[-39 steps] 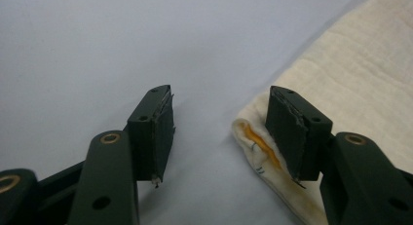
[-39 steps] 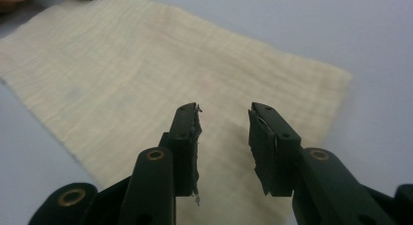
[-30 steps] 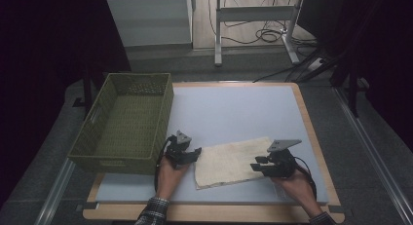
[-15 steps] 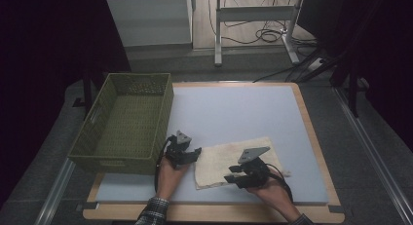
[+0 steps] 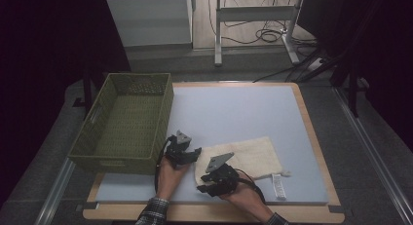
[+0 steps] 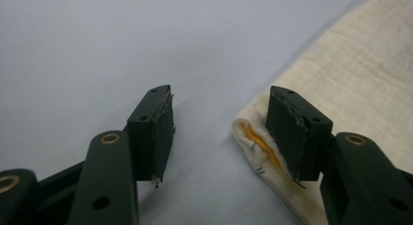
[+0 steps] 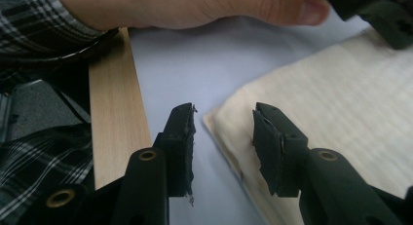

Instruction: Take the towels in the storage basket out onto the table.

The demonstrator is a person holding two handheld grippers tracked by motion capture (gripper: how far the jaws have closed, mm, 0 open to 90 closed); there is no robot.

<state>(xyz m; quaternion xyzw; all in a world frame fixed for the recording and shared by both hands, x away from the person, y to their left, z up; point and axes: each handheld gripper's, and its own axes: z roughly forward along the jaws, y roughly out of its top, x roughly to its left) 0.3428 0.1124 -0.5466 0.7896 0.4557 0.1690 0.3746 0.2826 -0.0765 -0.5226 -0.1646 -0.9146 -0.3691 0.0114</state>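
Now my right claw (image 5: 207, 185), jaws parted and just widened, straddles the cloth's (image 5: 248, 154) seven-o'clock corner; next, pinch it. Left claw (image 5: 191, 154) gapes, empty.

Basket (image 5: 124, 125) blocks left; mat (image 5: 234, 113) beyond cloth (image 5: 243, 154) open.

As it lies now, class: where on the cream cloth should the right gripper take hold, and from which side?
Probably the near left corner of the cream cloth, approached from the table's front edge. The cloth lies flat, but that folded corner sits slightly raised between the open jaws of the right gripper, so one jaw could slide underneath.
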